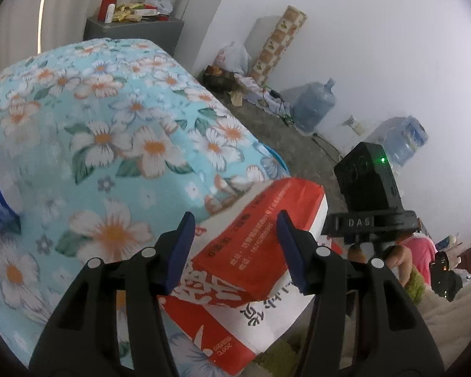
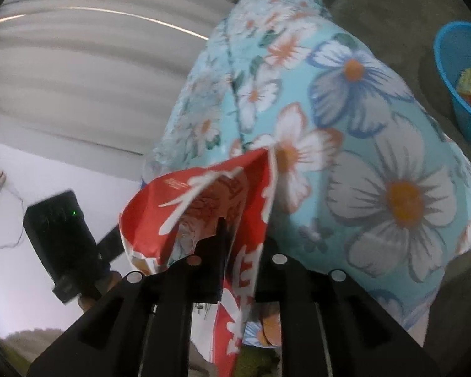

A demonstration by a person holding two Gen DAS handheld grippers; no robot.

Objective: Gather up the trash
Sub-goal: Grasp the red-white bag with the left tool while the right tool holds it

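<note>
Hovering over the red-and-white paper bag (image 1: 260,251), the left tongs (image 1: 235,245) were held half open, empty; the right tongs (image 2: 238,251) were pinched on its edge above the floral bedcover (image 1: 110,125).

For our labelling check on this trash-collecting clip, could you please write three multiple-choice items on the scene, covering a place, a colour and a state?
1. Where does the red and white paper bag lie in the left wrist view?
A. Inside the basin
B. Between the left gripper's open fingers, against the floral cloth
C. On the grey cabinet

2. What colour is the basin on the floor?
A. Blue
B. Yellow
C. Black

3. How does the right gripper stand?
A. Wide open, clear of everything
B. Out of view
C. Nearly closed, with the bag between its fingers

Answers:
1 B, the bag fills the gap between the two blue pads.
2 A, its rim and wall are plainly blue.
3 C, the bag's paper runs down through the narrow gap.
</note>
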